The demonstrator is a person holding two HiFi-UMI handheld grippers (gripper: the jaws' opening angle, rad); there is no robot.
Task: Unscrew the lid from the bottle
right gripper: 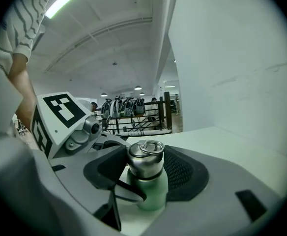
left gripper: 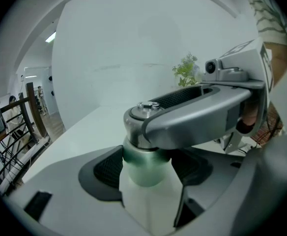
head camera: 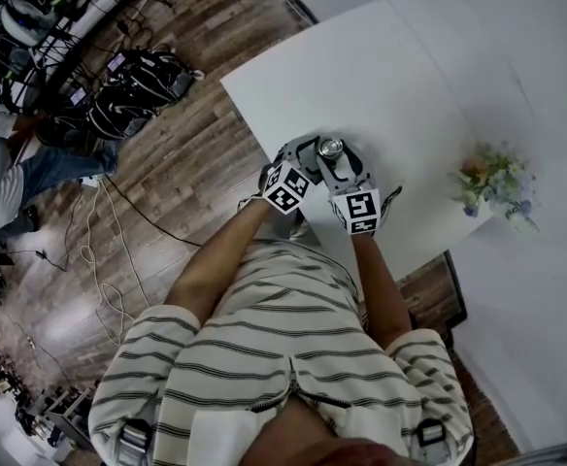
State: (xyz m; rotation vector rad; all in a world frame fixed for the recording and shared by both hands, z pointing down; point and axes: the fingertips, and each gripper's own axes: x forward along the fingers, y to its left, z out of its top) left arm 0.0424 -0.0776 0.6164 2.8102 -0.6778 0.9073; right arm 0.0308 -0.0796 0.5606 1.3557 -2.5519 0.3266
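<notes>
A pale green bottle (left gripper: 146, 191) with a steel lid (right gripper: 144, 163) stands upright on the white table (head camera: 390, 76), near its front edge. My left gripper (left gripper: 146, 181) is shut on the bottle's body, with a dark pad against each side. My right gripper (right gripper: 146, 166) reaches in from the other side, higher up, and is shut on the lid, one finger (left gripper: 207, 112) curving round its near side. From the head view, only the lid (head camera: 331, 148) shows between the left gripper (head camera: 308, 158) and the right gripper (head camera: 347, 163). The bottle's base is hidden.
A small bunch of flowers (head camera: 497, 183) stands on the table to the right of the bottle. The table's edge runs just in front of the grippers, over wooden floor. Backpacks (head camera: 133, 90), cables and a seated person (head camera: 2, 163) are at the far left.
</notes>
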